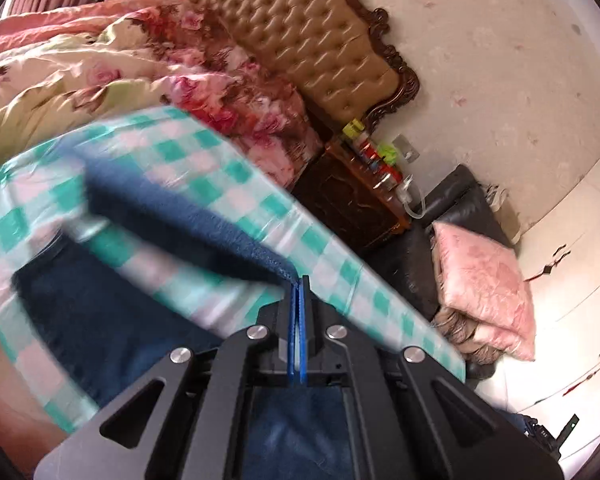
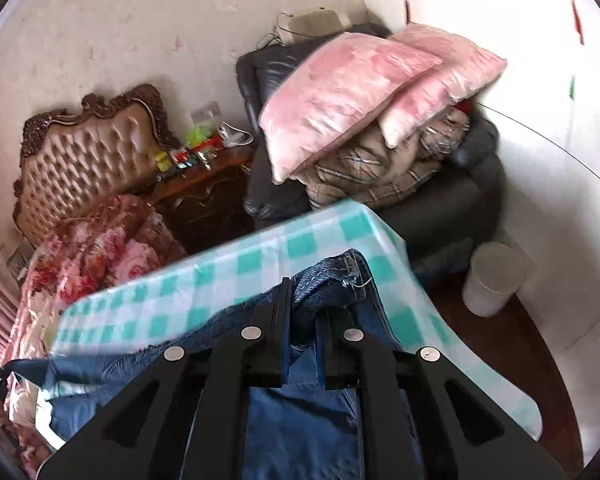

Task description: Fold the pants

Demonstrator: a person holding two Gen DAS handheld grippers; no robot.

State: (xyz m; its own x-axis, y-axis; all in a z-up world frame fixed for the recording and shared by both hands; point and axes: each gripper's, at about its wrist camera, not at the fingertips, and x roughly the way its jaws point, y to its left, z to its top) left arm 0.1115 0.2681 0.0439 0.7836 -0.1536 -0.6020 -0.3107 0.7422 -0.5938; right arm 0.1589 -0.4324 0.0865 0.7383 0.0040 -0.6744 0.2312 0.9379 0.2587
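Observation:
Blue denim pants (image 1: pixel 172 216) are lifted off a table with a green-and-white checked cloth (image 1: pixel 204 152). In the left wrist view my left gripper (image 1: pixel 299 284) is shut on a thin edge of the pants, and the fabric stretches away from its tips to the upper left, blurred by motion. More denim hangs under the gripper. In the right wrist view my right gripper (image 2: pixel 306 300) is shut on a bunched, frayed hem of the pants (image 2: pixel 332 276), held above the checked cloth (image 2: pixel 260 256). The rest of the pants hangs down below it.
A bed with a floral quilt (image 1: pixel 120 60) and a tufted headboard (image 1: pixel 308 28) stands behind the table. Beside it is a dark nightstand (image 1: pixel 352 196) with small items. A black armchair (image 2: pixel 452 216) holds pink pillows (image 2: pixel 340 96). A white bin (image 2: pixel 496 276) stands on the floor.

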